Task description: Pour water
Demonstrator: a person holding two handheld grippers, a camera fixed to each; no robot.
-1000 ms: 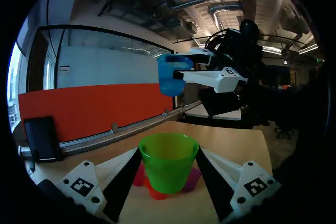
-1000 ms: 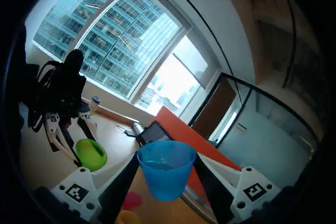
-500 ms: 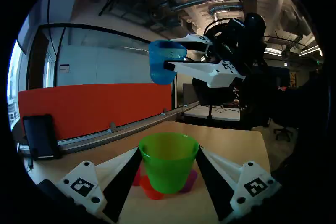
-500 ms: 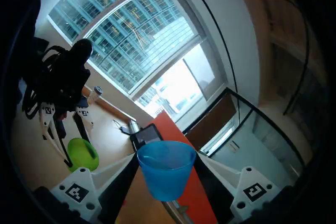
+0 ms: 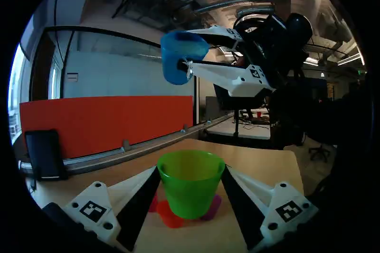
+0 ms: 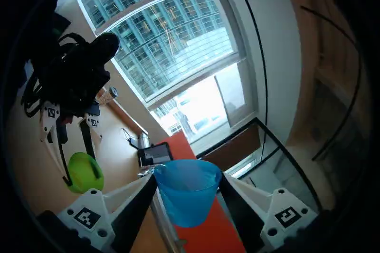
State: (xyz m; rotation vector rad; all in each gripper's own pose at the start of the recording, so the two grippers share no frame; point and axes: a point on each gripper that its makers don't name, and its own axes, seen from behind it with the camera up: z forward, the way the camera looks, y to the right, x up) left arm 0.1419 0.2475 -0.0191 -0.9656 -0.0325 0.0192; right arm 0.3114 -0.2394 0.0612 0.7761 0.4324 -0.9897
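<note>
Pouring seems barely begun: left gripper (image 5: 190,170) pinches the upright green cup (image 5: 191,191) above the table (image 5: 266,158); right gripper (image 6: 186,177) clamps the blue cup (image 6: 186,201), raised higher and tipped (no stream that I can make out), so the transfer itself remains.

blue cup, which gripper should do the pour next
Right. The right gripper grips the blue cup, raised and tilted, higher than the green cup. The left gripper holds the green cup upright near the table, so it likely just steadies.
</note>
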